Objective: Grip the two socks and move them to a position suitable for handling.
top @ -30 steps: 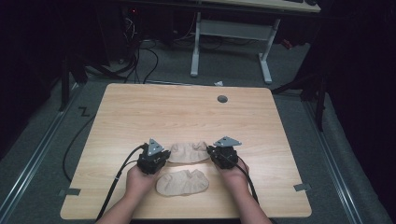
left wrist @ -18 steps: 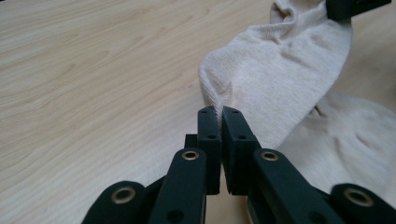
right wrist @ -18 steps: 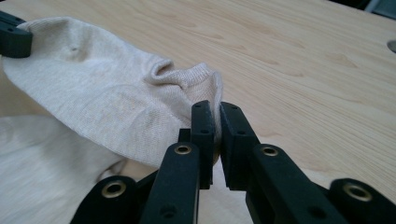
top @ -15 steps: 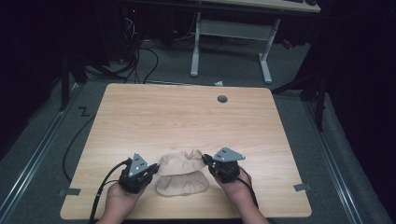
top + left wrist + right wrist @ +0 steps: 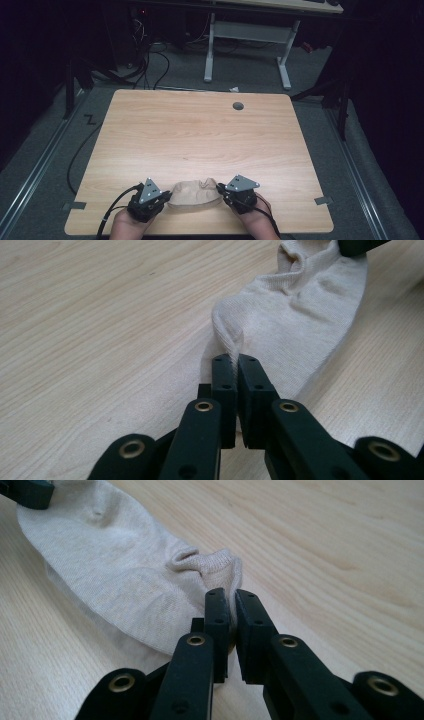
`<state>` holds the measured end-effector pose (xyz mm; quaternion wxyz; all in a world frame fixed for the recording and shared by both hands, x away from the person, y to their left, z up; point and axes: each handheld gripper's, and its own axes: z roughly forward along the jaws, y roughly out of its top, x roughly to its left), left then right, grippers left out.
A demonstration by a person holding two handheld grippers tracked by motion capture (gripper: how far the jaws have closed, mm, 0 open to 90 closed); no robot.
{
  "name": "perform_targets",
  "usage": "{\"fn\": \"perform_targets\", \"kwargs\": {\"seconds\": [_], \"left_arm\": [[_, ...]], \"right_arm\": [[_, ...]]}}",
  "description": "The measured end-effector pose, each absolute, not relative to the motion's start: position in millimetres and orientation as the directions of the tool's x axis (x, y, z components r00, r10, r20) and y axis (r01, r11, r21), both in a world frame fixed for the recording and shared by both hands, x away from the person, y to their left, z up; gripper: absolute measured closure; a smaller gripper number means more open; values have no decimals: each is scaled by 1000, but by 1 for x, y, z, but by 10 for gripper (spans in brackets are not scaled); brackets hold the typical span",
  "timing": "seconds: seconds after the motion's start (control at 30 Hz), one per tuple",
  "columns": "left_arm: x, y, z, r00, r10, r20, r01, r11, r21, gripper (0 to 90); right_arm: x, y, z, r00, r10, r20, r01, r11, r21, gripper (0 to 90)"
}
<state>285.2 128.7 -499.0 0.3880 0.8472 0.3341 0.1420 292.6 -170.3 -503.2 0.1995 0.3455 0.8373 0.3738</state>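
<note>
A beige sock [image 5: 192,195] lies near the table's front edge, stretched between both grippers. My left gripper [image 5: 167,198] is shut on a pinch of fabric at the sock's left end. In the left gripper view the jaws [image 5: 233,360] clamp a raised fold of the sock [image 5: 300,315]. At the sock's right end my right gripper [image 5: 220,189] is shut on the ribbed cuff. The right gripper view shows its jaws [image 5: 231,594] closed on the bunched cuff of the sock [image 5: 115,565]. A second layer of beige fabric lies under it.
The wooden table [image 5: 200,135] has a round cable hole [image 5: 238,106] at the back right. Beyond it stand a white desk frame [image 5: 245,30] and cables [image 5: 145,60] on the grey floor. The front edge is right beside both hands.
Both grippers pulled back toward the front edge, dragging the far sock with them. It now lies on top of the near sock.
</note>
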Motion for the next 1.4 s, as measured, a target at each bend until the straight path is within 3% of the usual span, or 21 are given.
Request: {"fn": "perform_targets", "kwargs": {"seconds": [0.83,0.93,1.4], "left_arm": [[294,126,-517,742,670,3,491,-545,680,798],[296,126,-517,731,682,13,493,-541,681,703],[311,147,-499,686,728,-6,469,-436,768,496]], "right_arm": [[297,-167,-519,-690,723,-40,506,521,688,837],[297,-168,-519,-687,725,-37,509,517,688,799],[303,-182,-506,-615,787,-48,459,406,790,613]]}}
